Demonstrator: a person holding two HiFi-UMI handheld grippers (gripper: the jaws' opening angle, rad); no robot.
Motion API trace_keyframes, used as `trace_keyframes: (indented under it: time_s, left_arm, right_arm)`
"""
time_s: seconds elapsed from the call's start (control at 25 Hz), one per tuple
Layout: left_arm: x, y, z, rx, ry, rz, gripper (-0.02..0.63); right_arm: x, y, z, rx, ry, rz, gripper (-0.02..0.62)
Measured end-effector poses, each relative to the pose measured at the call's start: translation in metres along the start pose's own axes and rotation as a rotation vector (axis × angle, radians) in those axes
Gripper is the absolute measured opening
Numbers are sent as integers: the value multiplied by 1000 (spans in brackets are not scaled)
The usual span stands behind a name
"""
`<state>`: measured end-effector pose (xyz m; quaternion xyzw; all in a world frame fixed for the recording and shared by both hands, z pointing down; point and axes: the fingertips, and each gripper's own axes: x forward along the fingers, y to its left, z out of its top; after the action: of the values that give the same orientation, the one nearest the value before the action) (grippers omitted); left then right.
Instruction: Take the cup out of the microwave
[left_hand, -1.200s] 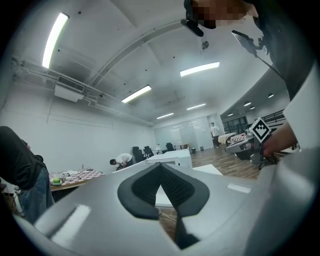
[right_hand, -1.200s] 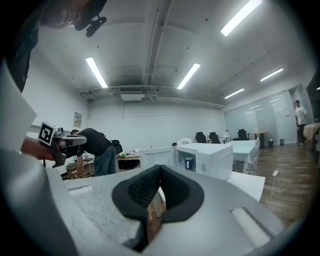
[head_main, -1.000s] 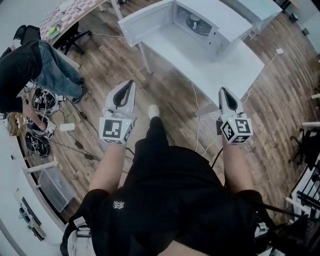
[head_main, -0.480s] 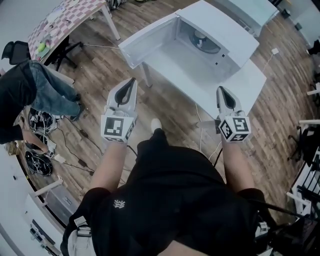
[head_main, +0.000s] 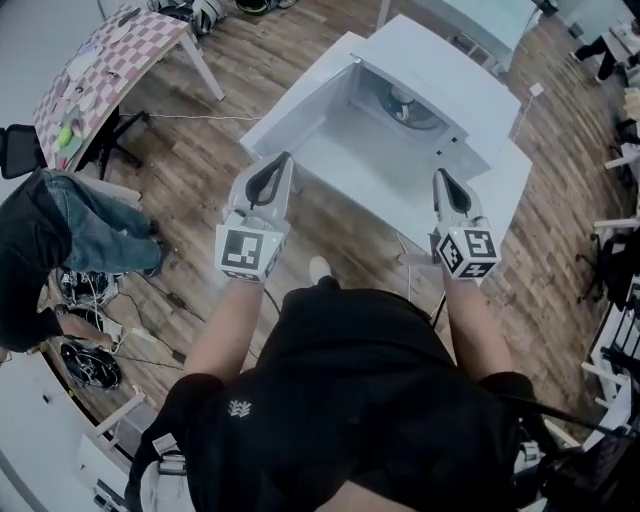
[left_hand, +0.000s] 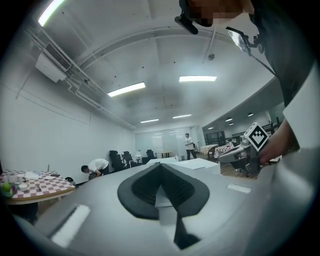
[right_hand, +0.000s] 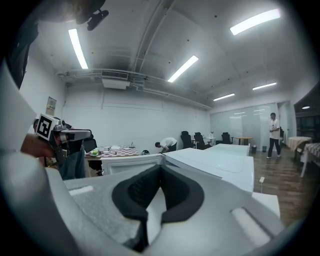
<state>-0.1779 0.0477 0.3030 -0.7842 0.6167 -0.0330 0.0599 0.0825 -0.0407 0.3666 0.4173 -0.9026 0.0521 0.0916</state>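
The white box-shaped microwave (head_main: 450, 70) stands open with what seems to be the pale round cup (head_main: 408, 103) inside, yet your left gripper (head_main: 277, 168) and right gripper (head_main: 444, 182), jaws together and empty, hover short of it, so the whole grab remains.

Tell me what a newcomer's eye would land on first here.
The white microwave at top centre of the head view, door swung wide open, with a round cup-like thing inside. Below it, the left gripper and right gripper point toward it, both shut and empty. A person bends over at the left edge.
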Motion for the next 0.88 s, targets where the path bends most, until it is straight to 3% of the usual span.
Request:
trace_keyframes:
  time_s: [0.52, 0.88]
  left_arm:
    - [98, 26, -16, -14, -23, -144, 6]
    - [148, 16, -28, -27, -20, -169, 6]
  right_arm:
    - [82, -32, -9, 1, 18, -139, 0]
    - [133, -52, -20, 2, -8, -150, 0]
